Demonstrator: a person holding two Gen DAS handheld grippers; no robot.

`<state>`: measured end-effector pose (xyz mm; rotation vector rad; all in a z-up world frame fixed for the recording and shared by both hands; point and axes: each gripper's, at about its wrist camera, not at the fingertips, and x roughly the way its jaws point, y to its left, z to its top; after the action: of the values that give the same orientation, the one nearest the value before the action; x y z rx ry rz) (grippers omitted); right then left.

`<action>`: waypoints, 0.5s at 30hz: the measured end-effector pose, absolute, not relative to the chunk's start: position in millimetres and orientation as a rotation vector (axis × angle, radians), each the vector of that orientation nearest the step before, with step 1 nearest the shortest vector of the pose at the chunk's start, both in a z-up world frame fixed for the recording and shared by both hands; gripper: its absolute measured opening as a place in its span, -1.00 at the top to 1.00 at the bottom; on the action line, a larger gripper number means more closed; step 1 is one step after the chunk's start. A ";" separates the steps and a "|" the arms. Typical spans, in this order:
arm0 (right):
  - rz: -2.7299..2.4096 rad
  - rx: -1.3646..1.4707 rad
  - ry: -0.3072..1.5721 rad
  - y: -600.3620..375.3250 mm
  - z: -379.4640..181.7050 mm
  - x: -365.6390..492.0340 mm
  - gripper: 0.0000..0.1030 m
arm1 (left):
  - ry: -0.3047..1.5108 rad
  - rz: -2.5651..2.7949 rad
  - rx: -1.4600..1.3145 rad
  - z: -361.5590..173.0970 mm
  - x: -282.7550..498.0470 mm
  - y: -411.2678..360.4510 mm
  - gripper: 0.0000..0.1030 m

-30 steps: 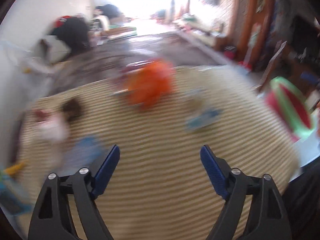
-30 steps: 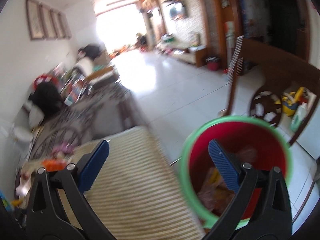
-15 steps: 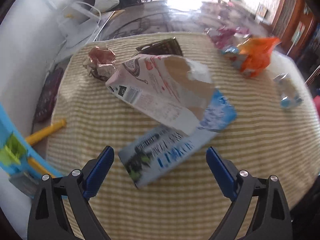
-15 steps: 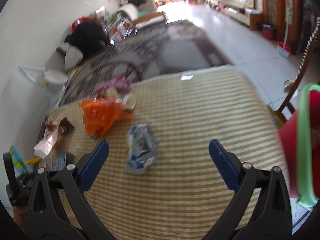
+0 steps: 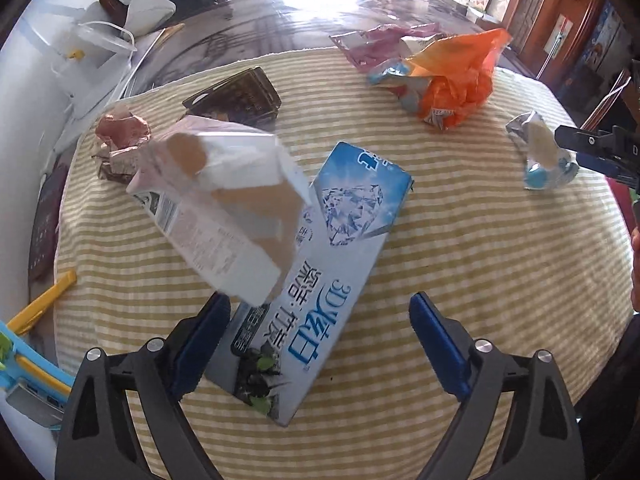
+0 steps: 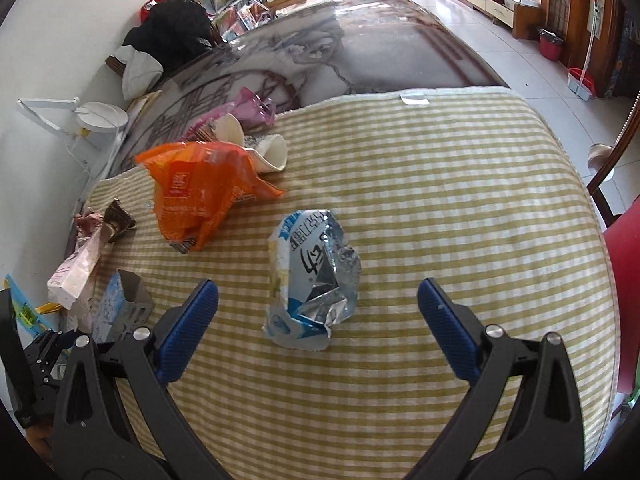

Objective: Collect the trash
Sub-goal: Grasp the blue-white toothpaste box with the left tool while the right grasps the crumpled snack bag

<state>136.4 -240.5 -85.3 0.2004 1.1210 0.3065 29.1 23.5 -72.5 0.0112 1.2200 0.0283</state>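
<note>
My left gripper [image 5: 320, 340] is open, its jaws on either side of the near end of a flattened blue and white box [image 5: 320, 292] on the striped cloth. A white and pink paper bag [image 5: 224, 204] lies over the box's left side. My right gripper [image 6: 318, 320] is open just before a crumpled blue and silver wrapper [image 6: 312, 272], which also shows in the left wrist view [image 5: 540, 156]. An orange plastic bag [image 6: 200, 192] lies left of it and shows in the left wrist view [image 5: 456, 80].
The red bin with green rim [image 6: 624, 300] stands off the table's right edge. Paper cups [image 6: 256, 144], a pink wrapper [image 6: 248, 112], a dark packet [image 5: 236, 96] and crumpled foil [image 5: 120, 136] lie on the cloth [image 6: 440, 200]. A yellow and blue toy [image 5: 28, 340] sits far left.
Both grippers have swung from the bin side back over the table and lowered toward the trash: the left to the blue box, the right to the crumpled wrapper. Both stay open.
</note>
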 end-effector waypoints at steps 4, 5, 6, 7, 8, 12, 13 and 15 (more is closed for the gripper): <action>0.289 0.195 1.132 -236.0 -92.0 139.9 -0.91 | 1.194 0.059 -0.081 -70.6 41.3 27.2 -0.68; 0.289 0.191 1.134 -234.0 -93.6 140.5 -0.91 | 1.191 0.060 -0.101 -71.6 44.3 26.8 -0.67; 0.290 0.187 1.137 -232.4 -95.2 141.1 -0.91 | 1.190 0.064 -0.105 -75.6 49.2 26.4 -0.66; 0.290 0.182 1.140 -230.4 -97.4 141.4 -0.91 | 1.191 0.076 -0.087 -78.0 51.5 22.5 -0.58; 0.289 0.176 1.143 -228.9 -99.1 141.5 -0.91 | 1.194 0.087 -0.063 -79.2 51.7 19.4 -0.41; 0.278 0.146 1.133 -225.6 -101.7 142.2 -0.91 | 1.179 0.090 -0.054 -76.7 43.1 16.6 -0.09; 0.279 0.142 1.131 -224.7 -101.4 142.1 -0.91 | 1.167 0.086 -0.091 -74.1 41.4 20.2 0.00; 0.291 0.141 1.129 -222.0 -100.9 140.5 -0.91 | 1.134 0.084 -0.174 -69.3 37.1 28.7 0.05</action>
<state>140.5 -222.0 -100.9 0.1414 1.1285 0.2912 37.1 28.7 -69.3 -0.1739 1.1339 0.0840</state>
